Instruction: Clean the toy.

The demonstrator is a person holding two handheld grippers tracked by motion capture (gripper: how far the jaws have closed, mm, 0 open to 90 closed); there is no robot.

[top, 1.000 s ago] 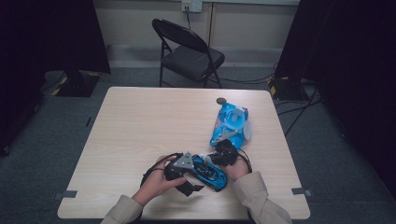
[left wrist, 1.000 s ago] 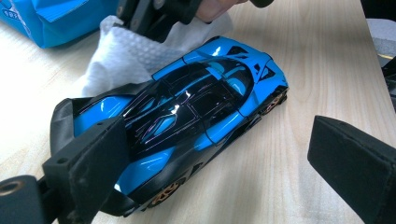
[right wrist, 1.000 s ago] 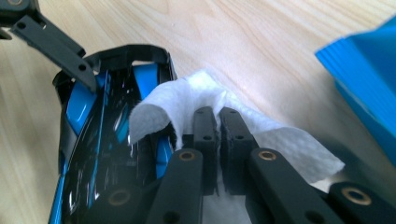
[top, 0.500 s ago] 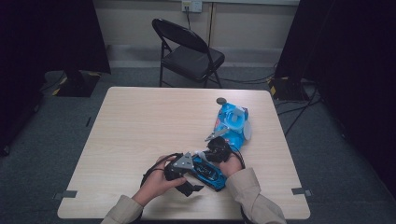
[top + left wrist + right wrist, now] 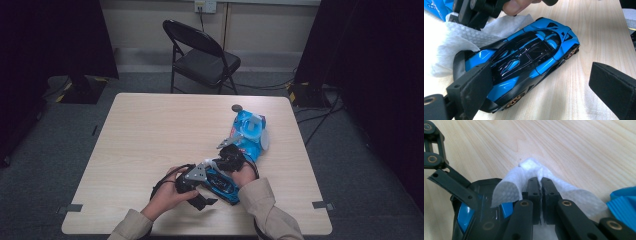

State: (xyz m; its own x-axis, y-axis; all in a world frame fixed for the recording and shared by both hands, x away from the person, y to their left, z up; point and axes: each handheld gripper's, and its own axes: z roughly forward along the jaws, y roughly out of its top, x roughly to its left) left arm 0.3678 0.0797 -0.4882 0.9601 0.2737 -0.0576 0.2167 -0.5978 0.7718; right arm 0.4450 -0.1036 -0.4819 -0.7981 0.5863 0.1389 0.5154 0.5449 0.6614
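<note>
Now right gripper (image 5: 231,152) nearer wipe pack (image 5: 249,131).

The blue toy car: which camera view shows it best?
The left gripper view: the blue toy car lies whole and sharp there. The high view shows it small between the hands; the right gripper view catches one end.

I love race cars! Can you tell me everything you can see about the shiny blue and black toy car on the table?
The glossy blue toy sports car has a black roof and windows, a black rear wing and bronze-coloured wheels. It looks like hard plastic or painted metal. It stands upright on its wheels on the pale wooden table, near the person's edge. The left gripper straddles it, one pad against its side. A white paper wipe, pinched in the right gripper, rests on its rear end.
</note>
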